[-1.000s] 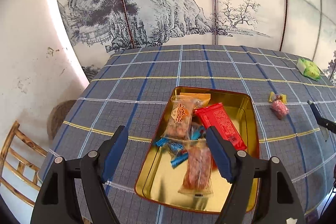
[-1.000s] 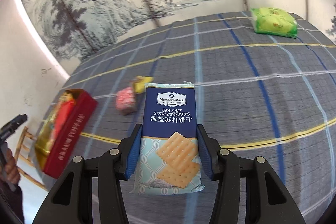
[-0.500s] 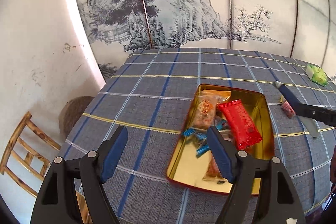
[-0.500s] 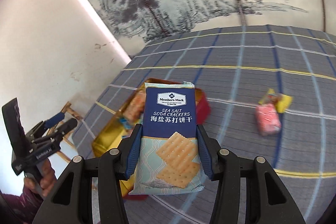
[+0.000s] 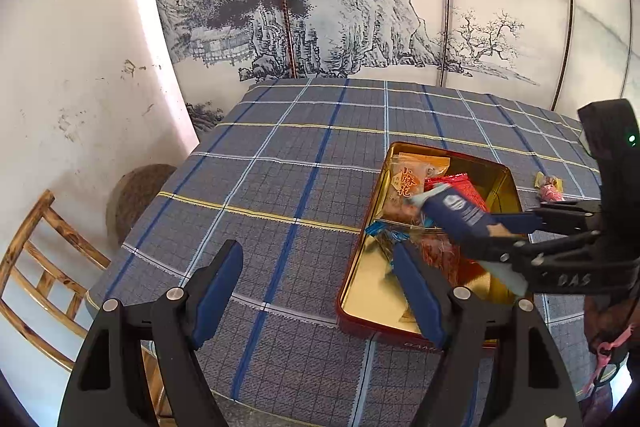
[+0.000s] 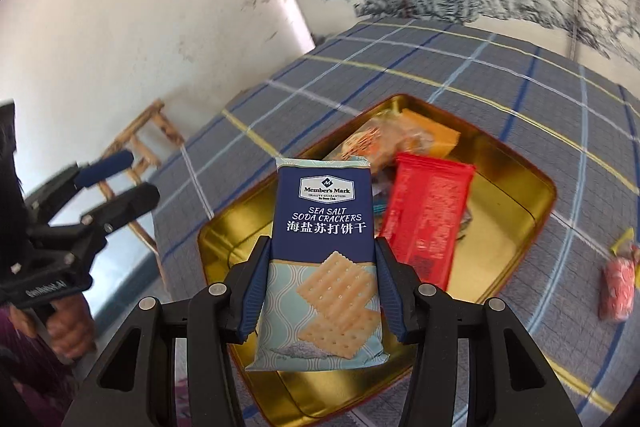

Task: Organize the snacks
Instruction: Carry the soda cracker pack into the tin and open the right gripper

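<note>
The right gripper (image 6: pixel 320 291) is clamped on the soda cracker packet (image 6: pixel 322 259), pads pressing both long edges, and holds it above the gold tin (image 5: pixel 362 291). The tin sits on the checked bench (image 5: pixel 260 195) close to the near edge. Inside the tin lie a red packet (image 6: pixel 426 215) and an orange-labelled packet (image 6: pixel 400 139); the near part of its floor is bare. The left gripper (image 5: pixel 320 295) stands apart, empty, left of the tin. A pink candy (image 6: pixel 618 287) lies right of the tin.
</note>
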Demonstrator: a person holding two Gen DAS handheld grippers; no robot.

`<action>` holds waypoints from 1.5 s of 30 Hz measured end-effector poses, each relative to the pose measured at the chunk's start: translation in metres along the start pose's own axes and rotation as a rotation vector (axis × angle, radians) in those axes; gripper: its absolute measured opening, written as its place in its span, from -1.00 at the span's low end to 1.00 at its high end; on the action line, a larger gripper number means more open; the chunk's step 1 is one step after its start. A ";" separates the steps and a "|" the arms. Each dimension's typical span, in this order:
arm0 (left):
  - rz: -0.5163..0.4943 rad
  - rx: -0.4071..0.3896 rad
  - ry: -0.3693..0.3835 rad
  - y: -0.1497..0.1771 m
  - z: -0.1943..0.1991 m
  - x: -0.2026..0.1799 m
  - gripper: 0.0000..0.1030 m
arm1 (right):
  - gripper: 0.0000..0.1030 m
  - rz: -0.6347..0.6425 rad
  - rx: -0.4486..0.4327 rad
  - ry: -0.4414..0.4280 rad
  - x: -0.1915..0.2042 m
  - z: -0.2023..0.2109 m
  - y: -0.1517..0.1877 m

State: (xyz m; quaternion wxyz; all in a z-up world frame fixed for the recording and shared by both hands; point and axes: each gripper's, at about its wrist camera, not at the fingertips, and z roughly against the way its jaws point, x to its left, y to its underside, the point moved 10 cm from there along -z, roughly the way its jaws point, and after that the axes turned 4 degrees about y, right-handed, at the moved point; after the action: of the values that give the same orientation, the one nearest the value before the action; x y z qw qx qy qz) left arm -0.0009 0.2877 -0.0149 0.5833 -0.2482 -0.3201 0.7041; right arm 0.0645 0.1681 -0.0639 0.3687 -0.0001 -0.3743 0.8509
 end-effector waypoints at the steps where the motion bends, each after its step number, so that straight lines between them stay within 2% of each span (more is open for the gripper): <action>1: 0.000 0.001 0.003 0.001 0.000 0.000 0.44 | -0.01 0.021 0.011 0.011 0.003 -0.005 0.001; 8: -0.009 0.019 0.025 0.009 -0.004 -0.007 0.44 | -0.01 0.139 0.063 0.069 0.015 -0.030 0.006; 14: -0.009 0.025 0.033 0.012 -0.006 -0.011 0.44 | 0.02 0.108 0.048 0.065 0.011 -0.031 0.003; 17: -0.005 0.032 0.039 0.014 -0.007 -0.014 0.44 | 0.06 0.090 0.016 0.061 0.009 -0.025 0.000; 26: -0.053 0.036 0.060 0.015 -0.007 -0.034 0.44 | 0.18 -0.035 -0.161 0.061 -0.019 0.025 0.001; 29: -0.069 0.042 0.065 0.015 -0.007 -0.041 0.44 | 0.21 -0.091 -0.220 0.083 -0.039 0.048 0.011; 33: -0.092 0.049 0.069 0.016 -0.008 -0.052 0.44 | 0.32 -0.166 -0.251 0.176 -0.081 0.074 0.034; 38: -0.122 0.055 0.077 0.016 -0.008 -0.067 0.44 | 0.33 -0.290 -0.244 0.332 -0.151 0.105 0.075; 43: -0.175 0.058 0.078 0.014 -0.008 -0.089 0.45 | 0.36 -0.394 -0.237 0.460 -0.212 0.139 0.115; 45: -0.198 0.059 0.080 0.013 -0.008 -0.100 0.45 | 0.37 -0.433 -0.233 0.485 -0.232 0.150 0.129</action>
State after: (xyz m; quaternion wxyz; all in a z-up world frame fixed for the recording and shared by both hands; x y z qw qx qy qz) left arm 0.0159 0.1896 -0.0323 0.6694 -0.2261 -0.2987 0.6415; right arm 0.1113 -0.1310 -0.1021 0.6165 -0.1648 -0.3619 0.6795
